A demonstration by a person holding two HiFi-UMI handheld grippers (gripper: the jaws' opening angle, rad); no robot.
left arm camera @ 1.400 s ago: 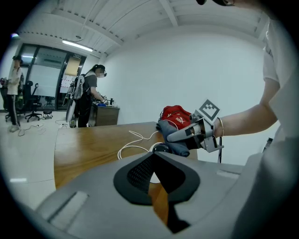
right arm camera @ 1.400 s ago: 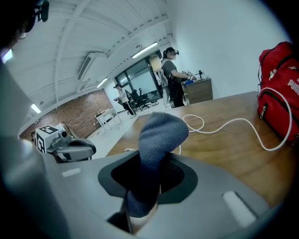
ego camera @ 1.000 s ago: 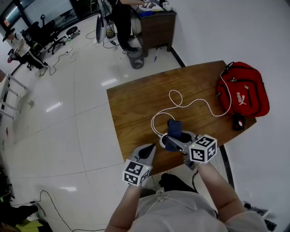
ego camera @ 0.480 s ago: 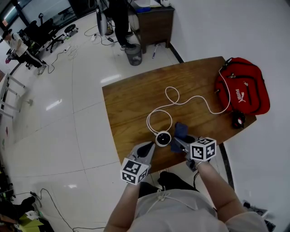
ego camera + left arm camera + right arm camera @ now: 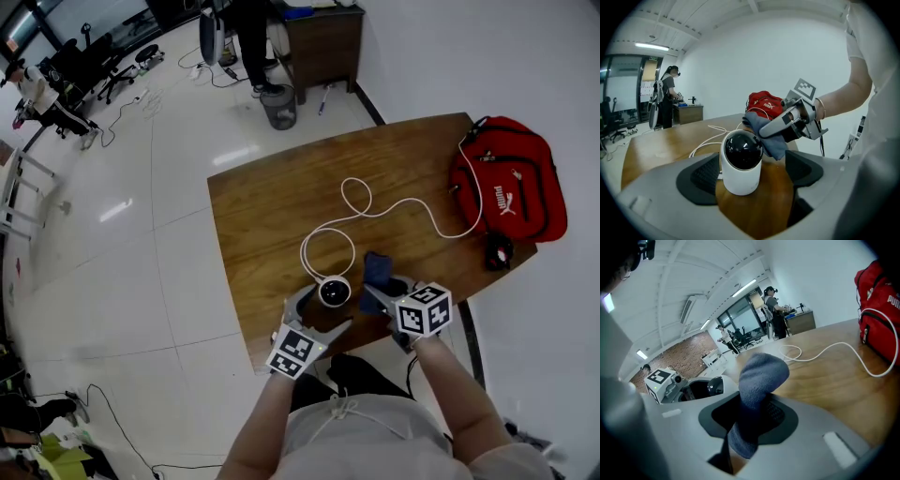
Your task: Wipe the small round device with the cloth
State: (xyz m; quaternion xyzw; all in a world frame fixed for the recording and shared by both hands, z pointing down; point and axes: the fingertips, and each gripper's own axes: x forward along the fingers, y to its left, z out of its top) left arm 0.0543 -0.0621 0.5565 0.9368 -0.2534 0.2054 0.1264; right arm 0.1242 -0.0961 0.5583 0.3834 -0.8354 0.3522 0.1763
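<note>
Nearest you, your left gripper (image 5: 321, 311) sits at the table's (image 5: 272, 216) near edge. Its jaws are opening and already stand wide. The device (image 5: 335, 291) stands upright between them on the wood. In the left gripper view it is closer to the left pad, with a clear gap to the right pad, so nothing is clamped.

Just to the right, your right gripper (image 5: 380, 292) is closed on the cloth (image 5: 378, 269). The right gripper view shows the blue-grey cloth pinched between the pads, with a rounded wad sticking out past the tips. In the left gripper view that wad is right beside the device's dark dome; whether it touches, you cannot tell.

Beyond the device, its white cable (image 5: 302, 251) curls in a large loop, then a smaller one, and runs right across the table to the red bag (image 5: 511, 192) at the far right corner. A small dark object (image 5: 497, 251) lies at the table's edge just below the bag.

Past the table, on the pale glossy floor, a grey bin (image 5: 278, 105) stands near a dark wooden desk (image 5: 323, 47). A person (image 5: 246, 42) in dark clothes stands at that desk.
</note>
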